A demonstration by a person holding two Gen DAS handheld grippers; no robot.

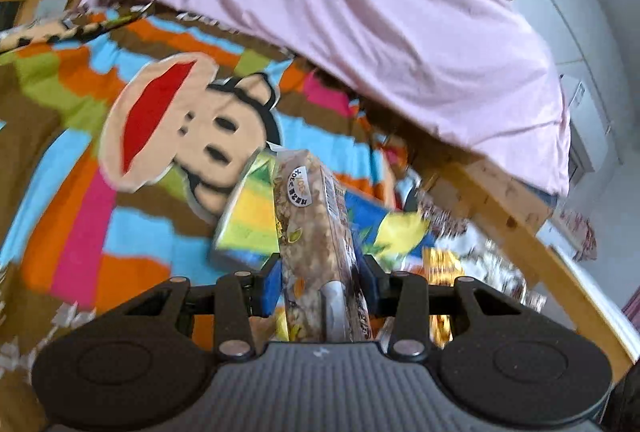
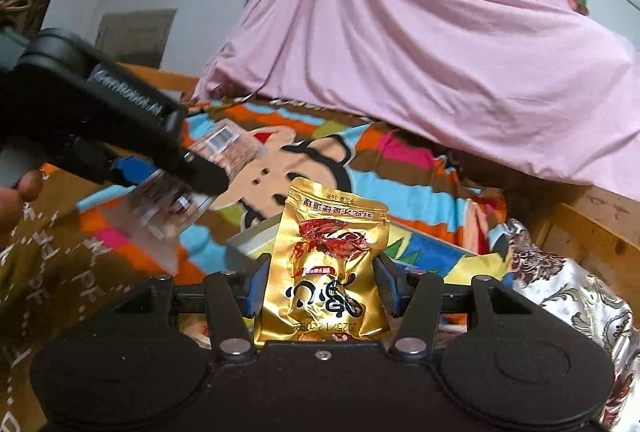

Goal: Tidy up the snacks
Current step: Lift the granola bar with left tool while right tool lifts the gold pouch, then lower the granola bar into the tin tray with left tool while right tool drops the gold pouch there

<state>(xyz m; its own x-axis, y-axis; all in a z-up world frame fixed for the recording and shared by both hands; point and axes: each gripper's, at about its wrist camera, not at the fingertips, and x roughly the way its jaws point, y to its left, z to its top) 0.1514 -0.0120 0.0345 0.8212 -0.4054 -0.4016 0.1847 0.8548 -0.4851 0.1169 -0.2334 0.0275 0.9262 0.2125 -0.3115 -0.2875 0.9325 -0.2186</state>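
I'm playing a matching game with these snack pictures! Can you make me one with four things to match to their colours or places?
Things:
1. Gold snack bag
2. Clear snack pack
3. Big sheet
4. Monkey blanket

Matches:
A. pink
B. held in the left gripper
C. striped in many colours
D. held in the right gripper

Pairs: 1-D, 2-B, 3-A, 4-C

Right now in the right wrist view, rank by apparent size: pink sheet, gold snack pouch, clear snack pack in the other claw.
1. pink sheet, by far the largest.
2. gold snack pouch, held in the right claw.
3. clear snack pack, held in the left claw.
Pouch versus pack is unsure: the pouch is closer, the pack blurred.
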